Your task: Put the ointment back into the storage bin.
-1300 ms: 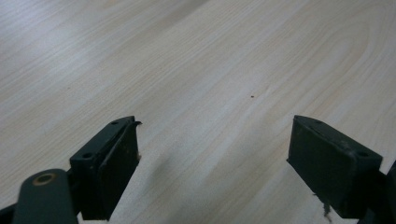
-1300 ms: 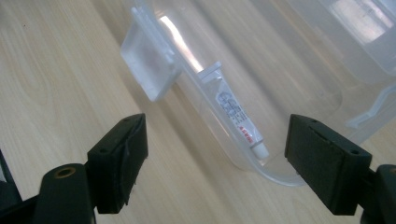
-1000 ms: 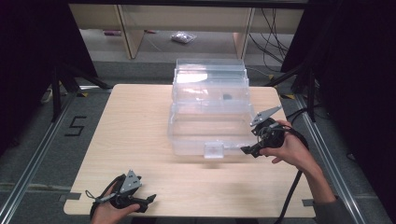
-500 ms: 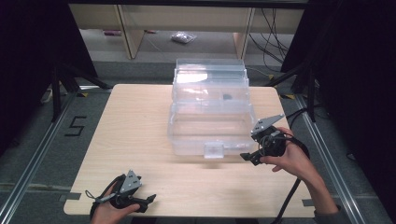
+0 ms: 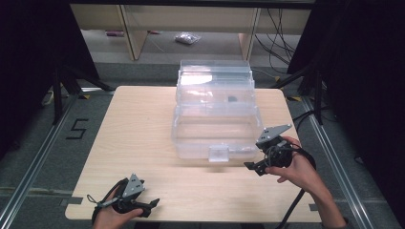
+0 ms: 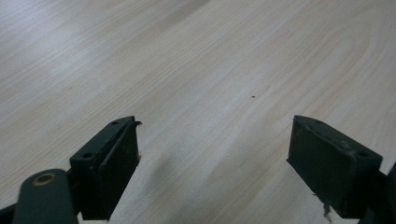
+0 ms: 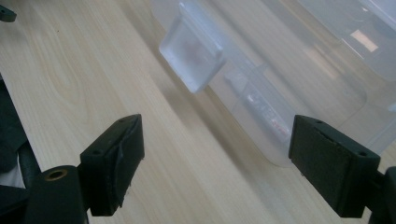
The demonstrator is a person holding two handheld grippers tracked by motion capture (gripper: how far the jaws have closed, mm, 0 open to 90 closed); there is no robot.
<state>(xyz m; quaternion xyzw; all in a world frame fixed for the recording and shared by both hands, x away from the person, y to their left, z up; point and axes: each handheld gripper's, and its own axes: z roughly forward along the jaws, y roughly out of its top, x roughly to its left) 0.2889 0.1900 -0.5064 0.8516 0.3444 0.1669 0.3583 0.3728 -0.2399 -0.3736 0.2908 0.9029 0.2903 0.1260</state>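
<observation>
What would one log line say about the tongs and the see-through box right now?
left tongs: open, over bare table | right tongs: open, beside clear plastic box, near its front latch, not touching

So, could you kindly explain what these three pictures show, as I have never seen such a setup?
There is no robot here: a person holds a two-jaw tool in each hand. The high view looks down on a wooden table. On it stands a clear plastic box with a small latch at its near side. The left gripper rests near the table's front edge, and the right gripper sits beside the box's front corner. The other two pictures come from cameras riding on each tool: the left gripper view looks past open jaws at bare wood, the right gripper view past open jaws at the box and latch. Nothing is held.
</observation>
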